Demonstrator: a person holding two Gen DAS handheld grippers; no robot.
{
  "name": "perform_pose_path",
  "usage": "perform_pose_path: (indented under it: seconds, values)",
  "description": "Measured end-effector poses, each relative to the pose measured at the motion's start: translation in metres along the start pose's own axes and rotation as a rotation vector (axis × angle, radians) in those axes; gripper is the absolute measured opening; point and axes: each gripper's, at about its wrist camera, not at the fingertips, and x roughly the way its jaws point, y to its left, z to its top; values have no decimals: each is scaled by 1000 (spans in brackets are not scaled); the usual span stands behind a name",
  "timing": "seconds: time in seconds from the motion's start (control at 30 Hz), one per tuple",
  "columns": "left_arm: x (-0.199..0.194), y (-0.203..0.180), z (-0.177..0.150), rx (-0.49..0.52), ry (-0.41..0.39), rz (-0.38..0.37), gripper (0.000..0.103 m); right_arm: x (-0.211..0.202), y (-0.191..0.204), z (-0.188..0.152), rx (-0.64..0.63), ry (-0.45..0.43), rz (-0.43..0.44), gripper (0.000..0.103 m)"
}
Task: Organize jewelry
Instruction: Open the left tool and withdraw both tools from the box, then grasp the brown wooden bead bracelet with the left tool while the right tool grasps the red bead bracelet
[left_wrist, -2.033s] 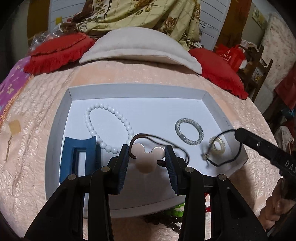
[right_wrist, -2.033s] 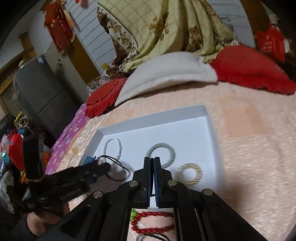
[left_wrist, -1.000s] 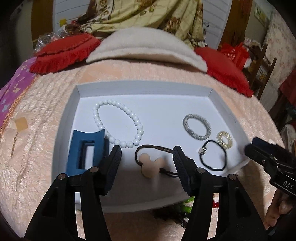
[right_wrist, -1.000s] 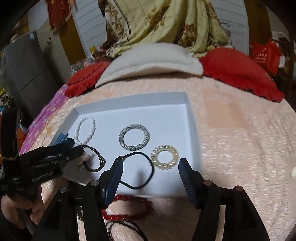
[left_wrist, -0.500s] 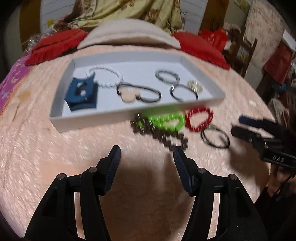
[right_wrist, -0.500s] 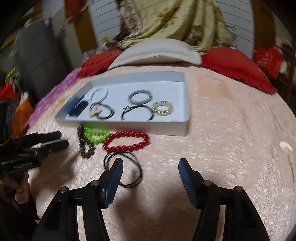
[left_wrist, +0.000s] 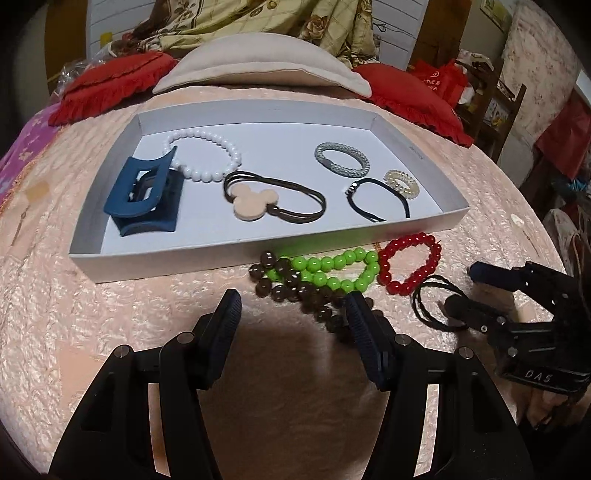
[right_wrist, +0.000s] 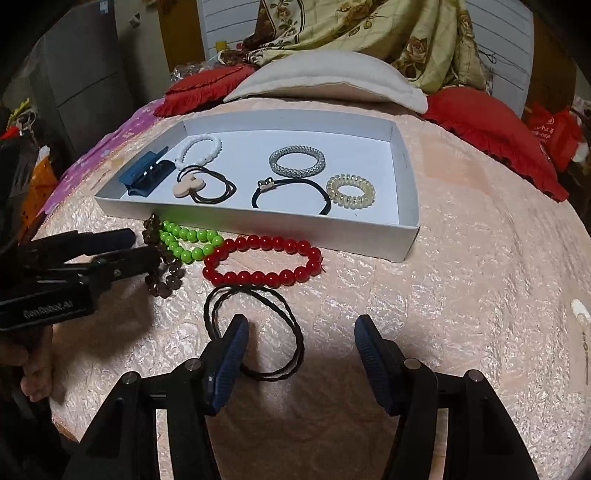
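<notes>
A white tray (left_wrist: 88, 260) on the bed holds a blue hair clip (left_wrist: 146, 195), a white bead bracelet (left_wrist: 207, 157), a mouse-head hair tie (left_wrist: 255, 201), a silver bracelet (left_wrist: 341, 158), a black hair tie (left_wrist: 380, 201) and a clear coil tie (left_wrist: 402, 184). In front of the tray lie a brown bead bracelet (left_wrist: 295, 291), a green one (left_wrist: 328, 269), a red one (left_wrist: 410, 267) and a black braided cord (right_wrist: 255, 332). My left gripper (left_wrist: 291, 317) is open and empty over the brown beads. My right gripper (right_wrist: 299, 347) is open and empty over the cord.
The tray (right_wrist: 406, 236) sits on a peach bedspread (right_wrist: 480, 258). A beige pillow (left_wrist: 258, 70) and red cushions (left_wrist: 110, 85) lie behind it. A floral blanket (right_wrist: 369, 29) is heaped at the back.
Both grippers released their hair ties into the tray, opened, and drew back to the loose bracelets in front of it. In the last half second they moved closer to these.
</notes>
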Motion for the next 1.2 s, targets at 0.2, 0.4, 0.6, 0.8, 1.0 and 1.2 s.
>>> perform_pose_path:
  seconds: [0.2,0.4,0.6,0.8,1.0,1.2]
  values:
    - [1,-1,-2,40,-5,1,12,-7,-7,5,41,-38,15,58]
    - [-10,14,-5,-1,-16,-14,7,-3,-9,12,65,-45,21,58]
    - [-27,26,0,-39,-66,-22,7,7,-17,28,129,-75,48,48]
    - [-29,32,0,-46,-61,-17,7,26,-9,36,86,-35,26,31]
    - [-29,34,0,-51,-55,-14,7,30,3,35,-19,-25,-33,19]
    - [-25,32,0,-36,-39,10,7,25,5,30,-14,-33,-40,8]
